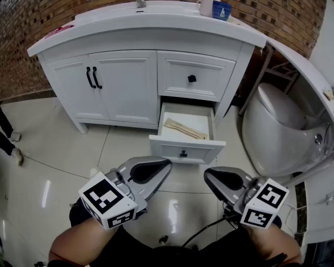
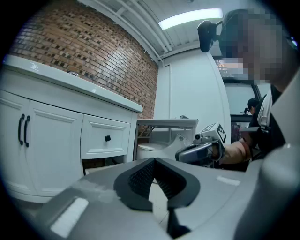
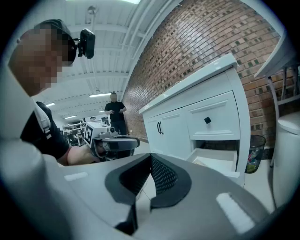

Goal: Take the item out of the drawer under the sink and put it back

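Left gripper [image 1: 166, 164], right gripper [image 1: 207, 176]: closed, empty.

The item [image 1: 185, 129] lies in the open drawer [image 1: 182, 149] — the toilet [image 1: 271, 130] stands to its right.

The pale wooden item [image 1: 183, 129] in the open drawer [image 1: 183, 151] is showing too small to identify. Above the drawer, a blue box [image 1: 222, 9] and white cup [image 1: 206, 6] are being cut off by the top edge. Far left of the drawer, a bystander [image 1: 18, 155] is showing only shoes and shins. In the left gripper view, the left tool [image 2: 154, 161] is hiding the drawer's front.
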A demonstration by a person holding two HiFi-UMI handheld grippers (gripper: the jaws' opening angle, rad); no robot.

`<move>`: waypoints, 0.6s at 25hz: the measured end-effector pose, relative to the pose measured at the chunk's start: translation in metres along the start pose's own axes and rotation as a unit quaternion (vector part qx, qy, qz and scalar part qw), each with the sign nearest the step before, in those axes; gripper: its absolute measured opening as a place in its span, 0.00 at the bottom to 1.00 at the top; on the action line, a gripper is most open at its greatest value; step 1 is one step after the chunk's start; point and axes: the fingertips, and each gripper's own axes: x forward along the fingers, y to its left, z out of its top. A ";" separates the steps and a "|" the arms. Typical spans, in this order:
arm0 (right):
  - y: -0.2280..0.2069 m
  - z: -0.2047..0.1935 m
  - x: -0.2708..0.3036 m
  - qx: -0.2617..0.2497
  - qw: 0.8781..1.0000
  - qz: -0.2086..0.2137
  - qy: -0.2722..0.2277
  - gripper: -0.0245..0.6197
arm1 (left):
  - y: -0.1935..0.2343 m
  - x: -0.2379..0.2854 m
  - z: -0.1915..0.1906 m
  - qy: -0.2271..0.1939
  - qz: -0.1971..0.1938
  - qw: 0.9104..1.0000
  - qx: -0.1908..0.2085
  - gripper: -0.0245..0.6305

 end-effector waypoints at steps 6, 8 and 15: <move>-0.023 0.016 0.013 -0.037 0.999 -0.013 0.025 0.05 | 0.026 -0.002 0.004 -0.004 0.027 1.000 0.009 0.04; -0.028 0.023 0.017 -0.039 0.999 -0.009 0.031 0.05 | 0.033 0.000 0.002 -0.002 0.032 0.999 0.005 0.04; -0.048 0.045 0.041 -0.046 0.998 -0.001 0.050 0.05 | 0.047 0.011 0.005 0.001 0.034 0.999 0.012 0.04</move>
